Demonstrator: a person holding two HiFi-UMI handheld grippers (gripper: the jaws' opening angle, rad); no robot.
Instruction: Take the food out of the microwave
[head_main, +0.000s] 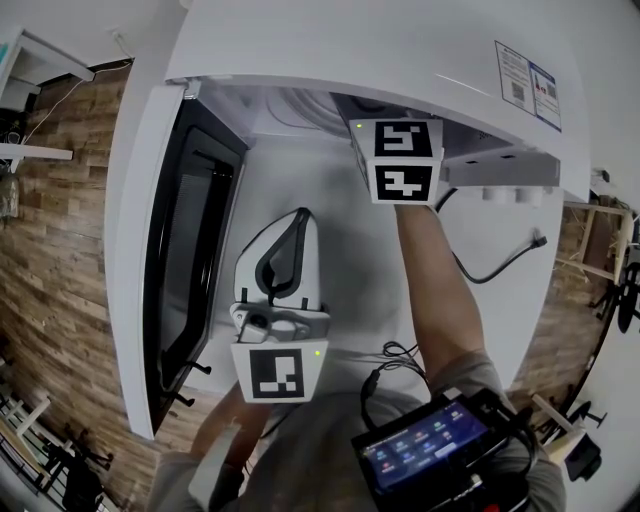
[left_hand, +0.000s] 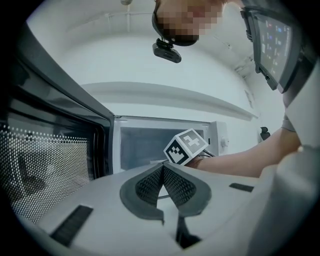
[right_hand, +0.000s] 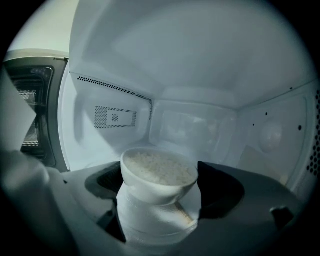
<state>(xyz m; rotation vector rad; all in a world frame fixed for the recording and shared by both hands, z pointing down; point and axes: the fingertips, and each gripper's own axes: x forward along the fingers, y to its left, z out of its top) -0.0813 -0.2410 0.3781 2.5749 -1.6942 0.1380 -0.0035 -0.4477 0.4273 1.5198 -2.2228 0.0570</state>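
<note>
A white bowl of rice (right_hand: 159, 172) stands inside the white microwave (head_main: 380, 50), near the middle of the cavity floor. My right gripper (right_hand: 160, 192) reaches into the cavity, its dark pads pressed against both sides of the bowl. In the head view only its marker cube (head_main: 404, 160) and the forearm show; the jaws and the bowl are hidden under the microwave's top. My left gripper (head_main: 298, 222) hovers outside, in front of the opening, shut with nothing in it. The left gripper view shows its fingertips (left_hand: 162, 167) touching.
The microwave door (head_main: 180, 260) hangs wide open at the left, beside my left gripper. A black cable (head_main: 500, 265) trails over the white counter at the right. A small screen (head_main: 425, 445) hangs on the person's chest. Brick-pattern wall lies beyond the door.
</note>
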